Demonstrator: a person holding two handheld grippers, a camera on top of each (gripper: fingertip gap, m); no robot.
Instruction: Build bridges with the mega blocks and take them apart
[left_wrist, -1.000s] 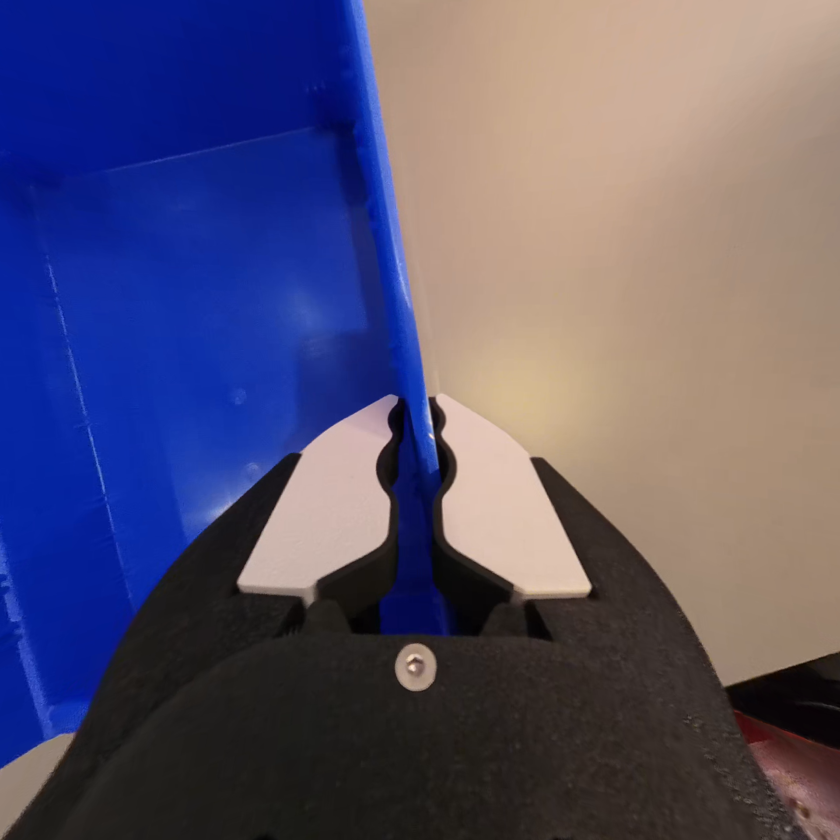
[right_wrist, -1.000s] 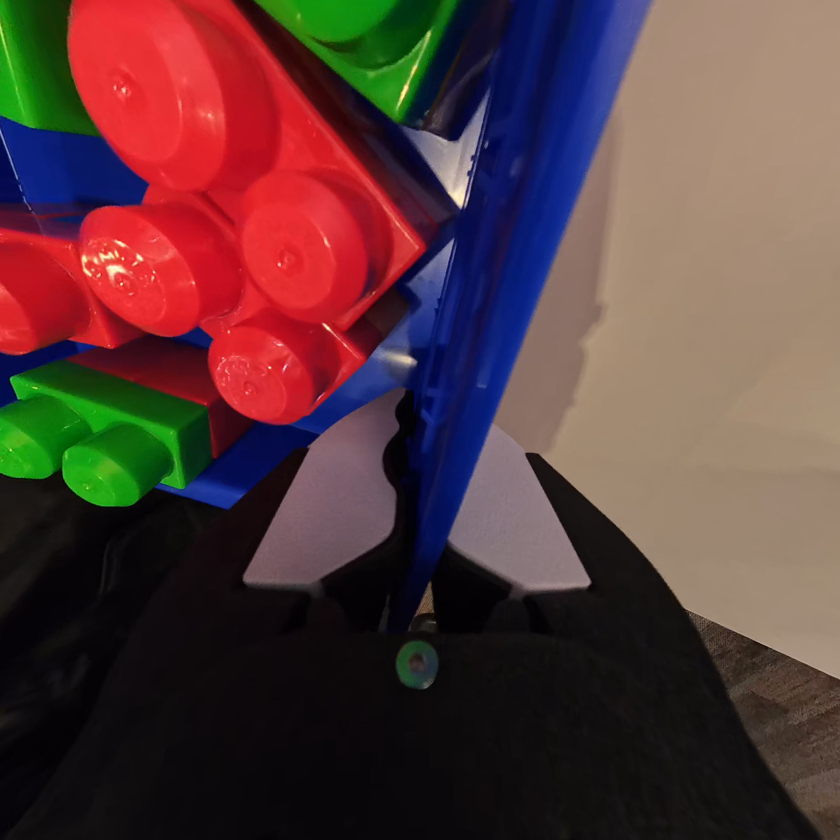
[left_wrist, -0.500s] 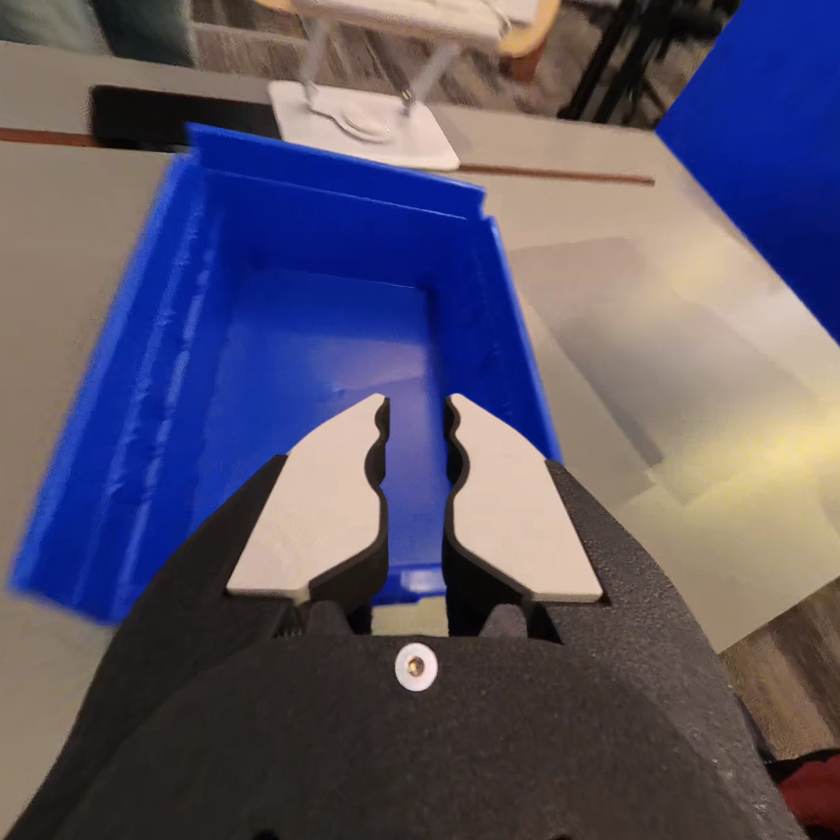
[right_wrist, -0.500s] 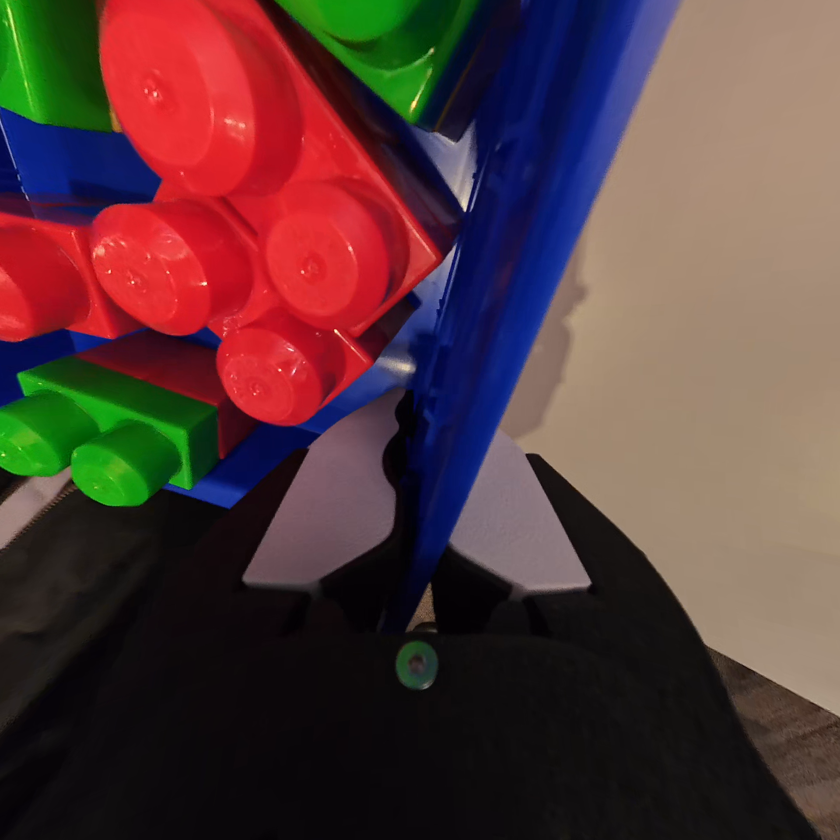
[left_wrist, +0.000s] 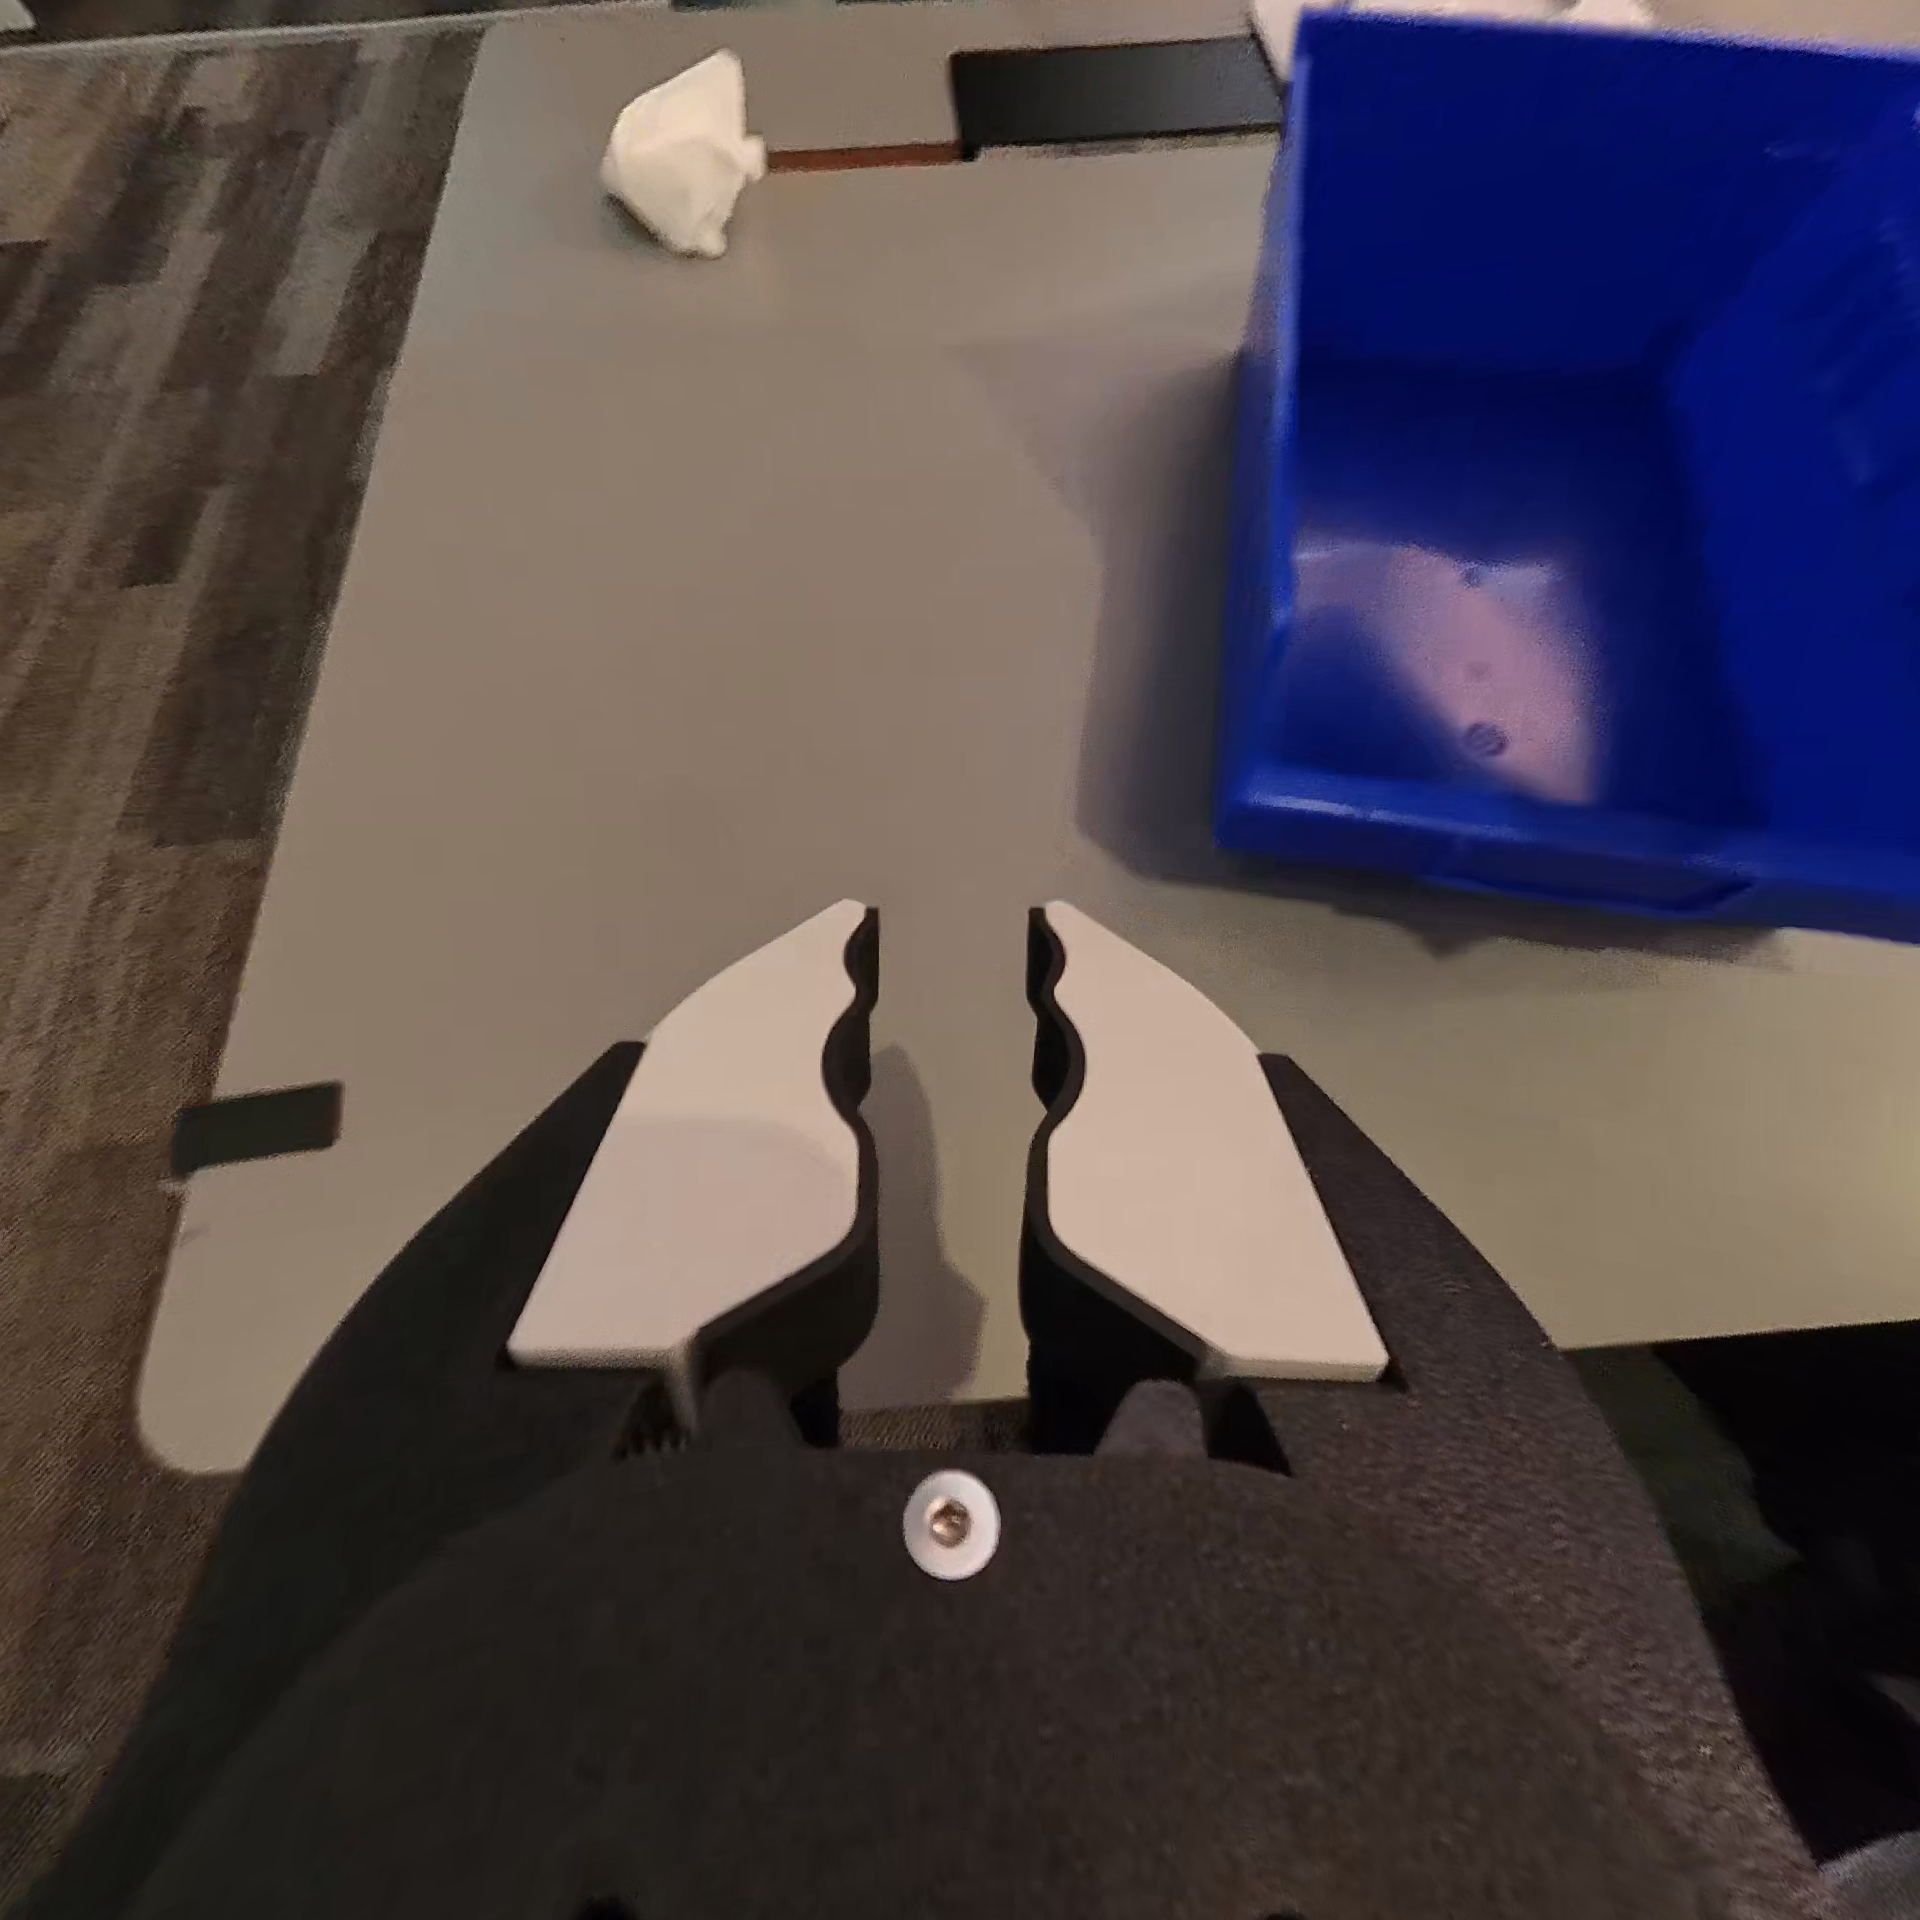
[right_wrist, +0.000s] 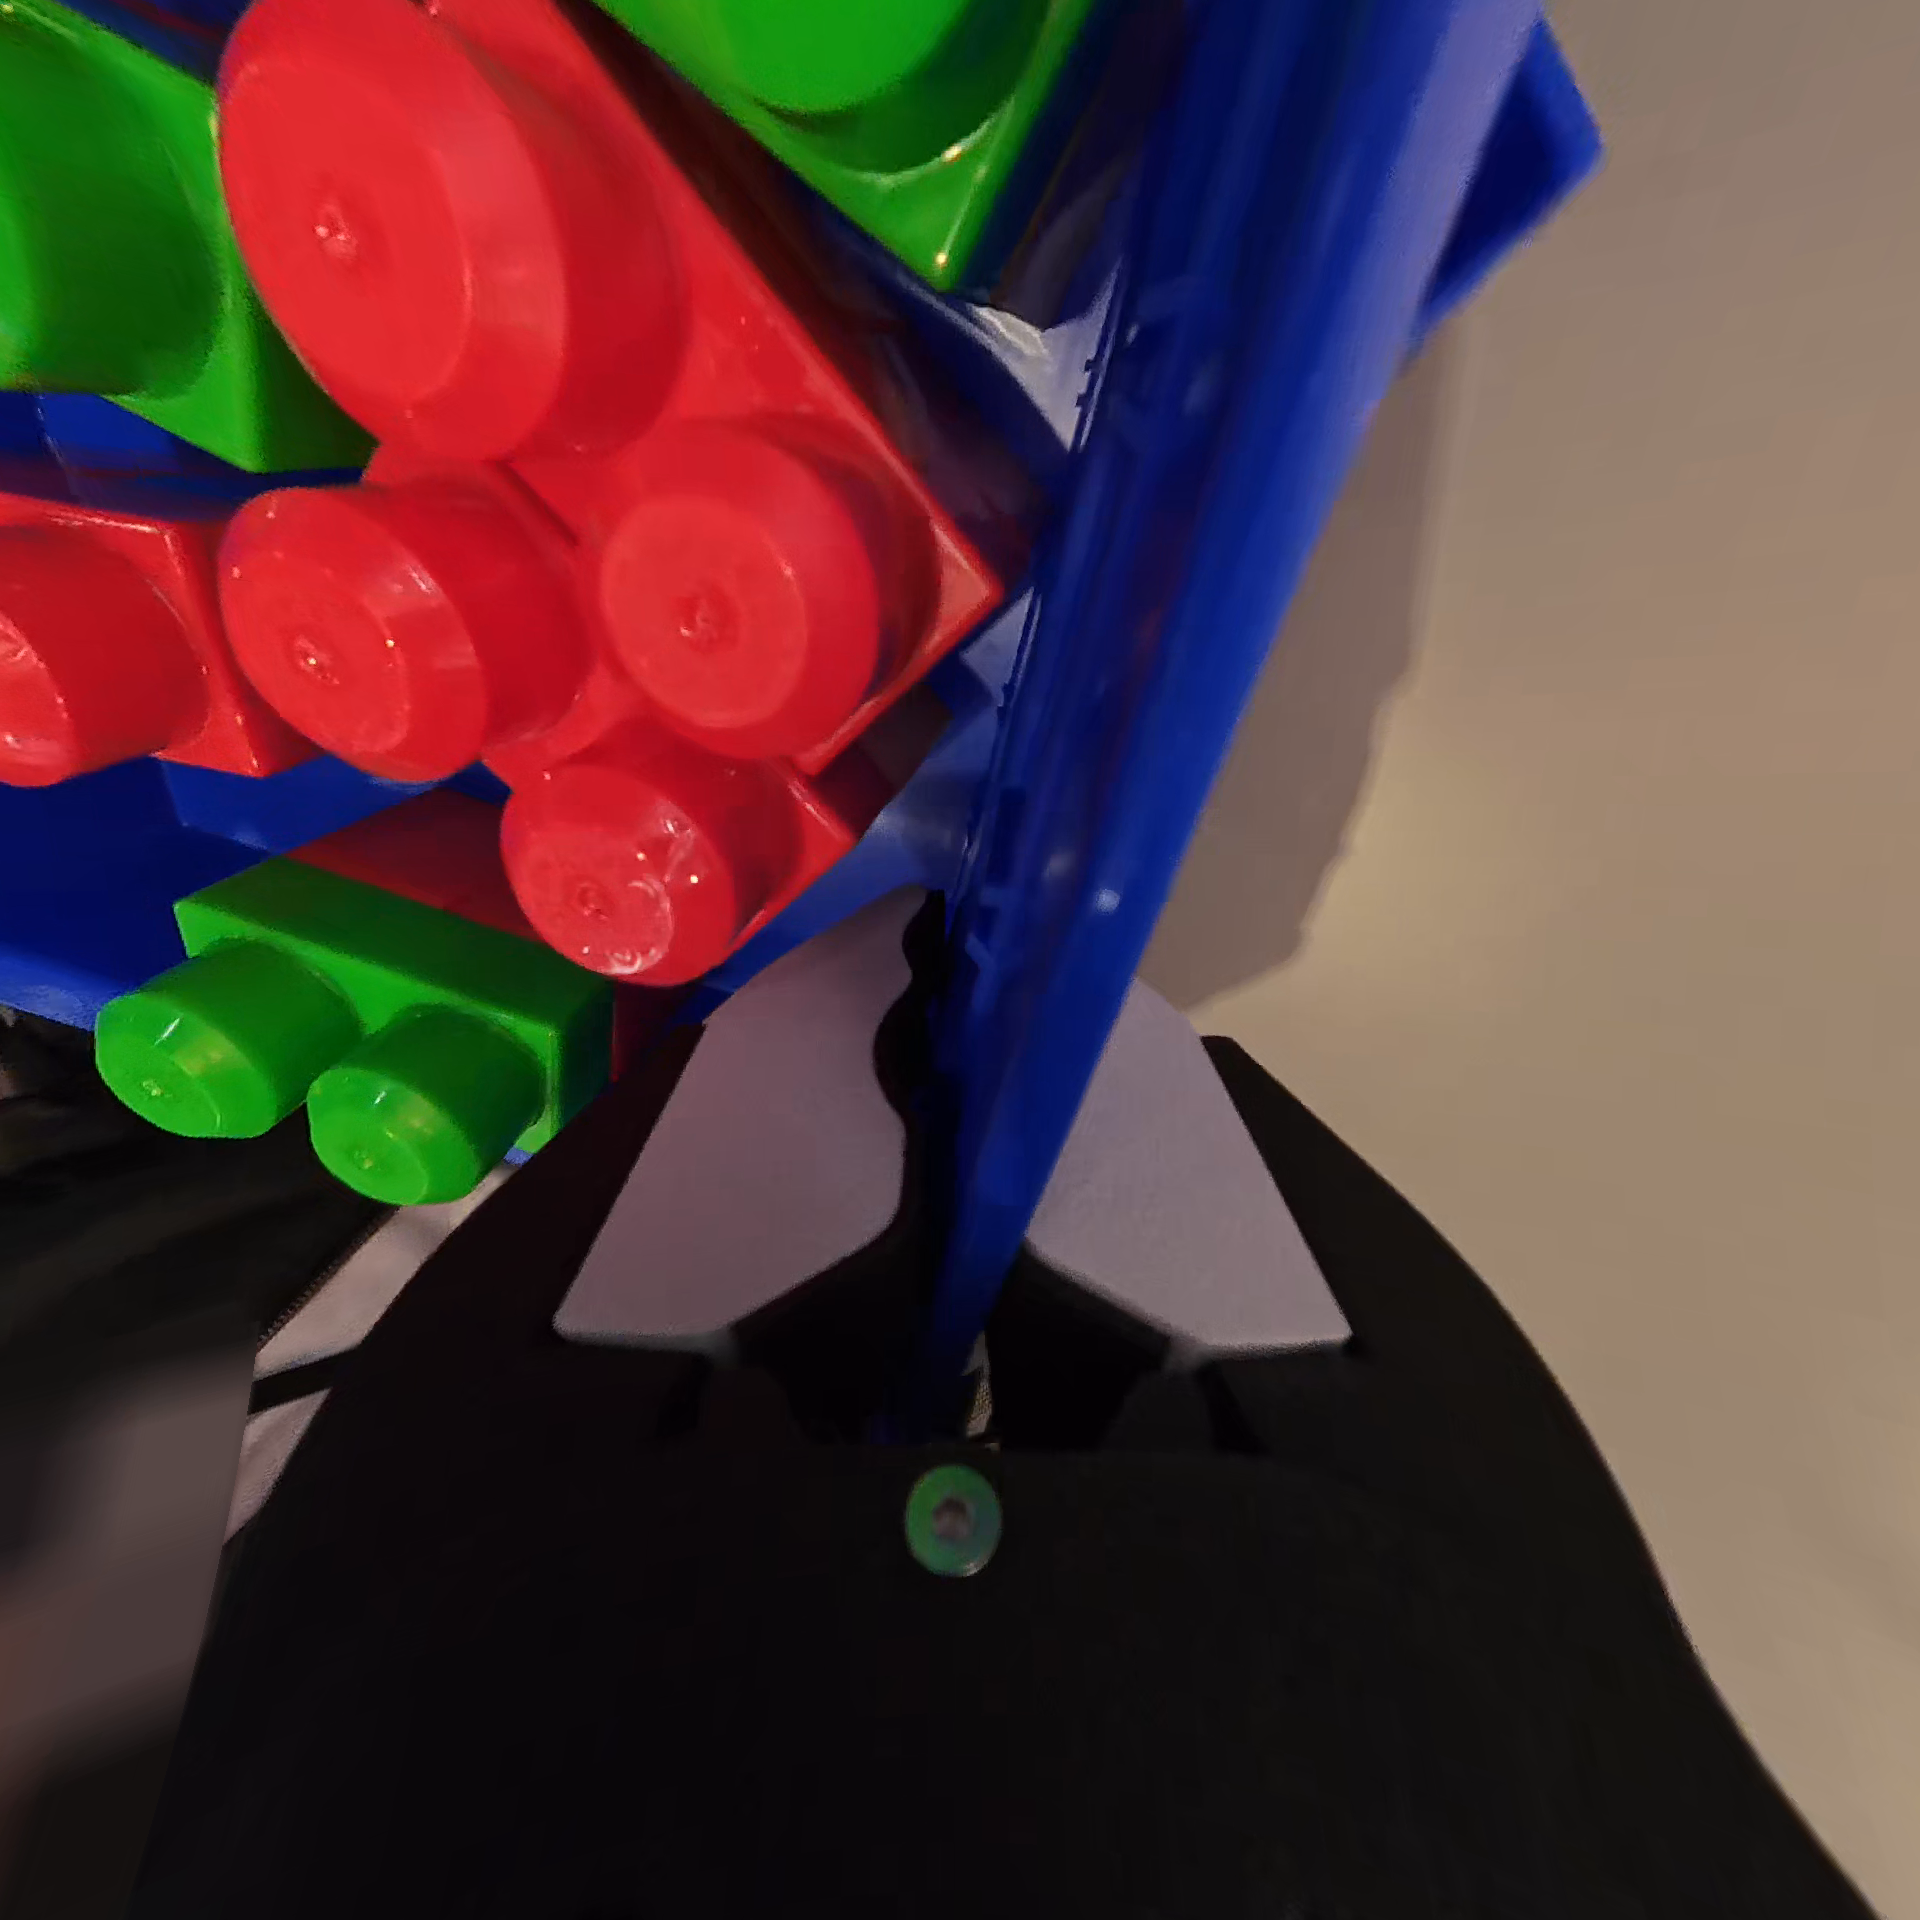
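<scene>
The jaws of the left gripper (left_wrist: 953, 920) stand apart with nothing between them, held above the bare grey tabletop (left_wrist: 727, 582) near its front edge. Off to the right of them, an empty blue bin (left_wrist: 1558, 468) sits on the tabletop, well apart from the fingertips and blurred. A crumpled white tissue (left_wrist: 681, 156) lies at the far side of the tabletop, and patterned carpet (left_wrist: 135, 520) shows past the tabletop's left edge.

The jaws of the right gripper (right_wrist: 987, 935) are clamped on the thin side wall of a second blue bin (right_wrist: 1195, 571), one finger inside and one outside, so the wall runs up from between them. This bin holds the mega blocks: a large red block (right_wrist: 623, 436) with round studs lies against the gripped wall, a smaller red block (right_wrist: 644, 862) sits just below it near the inner finger, a green block (right_wrist: 343, 1029) with two studs lies lower left, and more green blocks (right_wrist: 883, 114) crowd the top of the view
</scene>
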